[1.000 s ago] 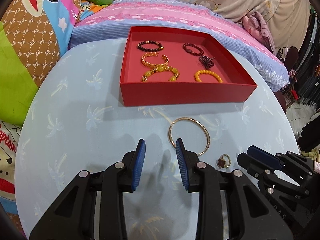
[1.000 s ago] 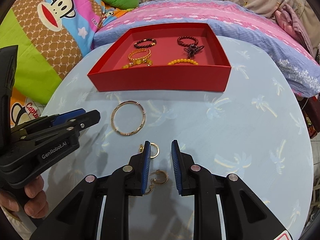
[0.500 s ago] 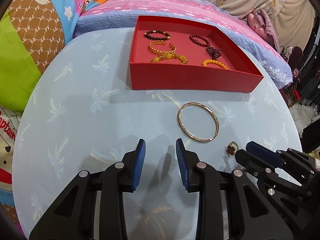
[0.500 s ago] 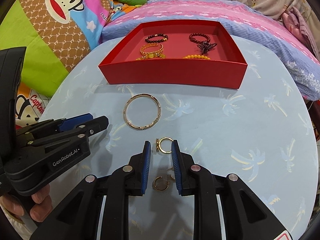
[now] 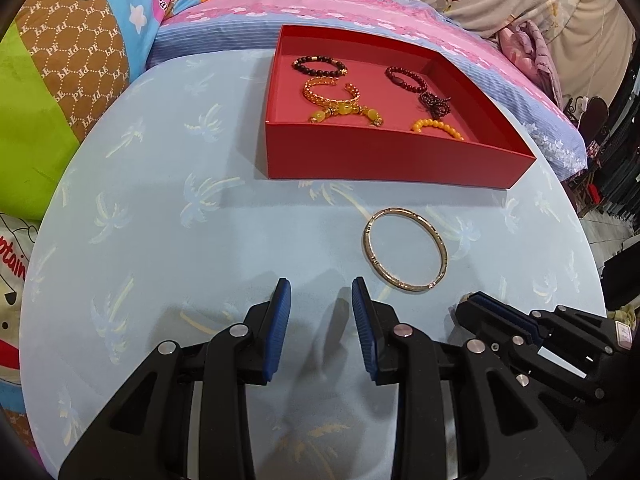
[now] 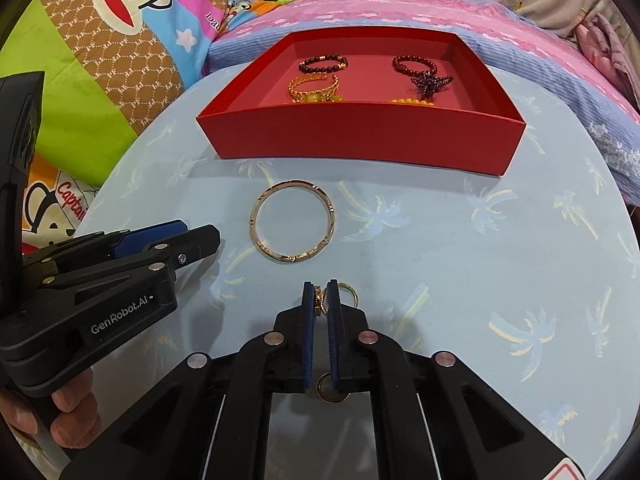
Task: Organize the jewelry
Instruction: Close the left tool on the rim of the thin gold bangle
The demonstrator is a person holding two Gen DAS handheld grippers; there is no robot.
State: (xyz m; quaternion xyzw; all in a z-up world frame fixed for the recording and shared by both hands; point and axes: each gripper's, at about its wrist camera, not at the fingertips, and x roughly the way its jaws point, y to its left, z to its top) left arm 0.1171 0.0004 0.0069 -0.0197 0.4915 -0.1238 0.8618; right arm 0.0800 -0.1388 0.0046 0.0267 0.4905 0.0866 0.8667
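Note:
A red tray (image 5: 392, 160) (image 6: 360, 140) holds several bead bracelets at the back of the round table. A gold bangle (image 5: 404, 250) (image 6: 292, 220) lies flat on the cloth in front of it. My right gripper (image 6: 320, 300) is shut on a small gold ring (image 6: 318, 300) at table level, just near of the bangle. A gold hoop earring (image 6: 330, 390) lies under its fingers. My left gripper (image 5: 321, 308) is open and empty, left of and nearer than the bangle. The right gripper shows at the lower right of the left wrist view (image 5: 480, 308).
The table wears a pale blue cloth with palm prints (image 5: 160, 240). Behind it is a bed with a pink and blue striped cover (image 5: 360, 8) and cartoon pillows (image 6: 100, 40) at the left. The person's hand (image 6: 60, 408) holds the left gripper.
My right gripper has moved forward over the ring and closed on it. Both views have drawn nearer to the tray; the left gripper stays open.

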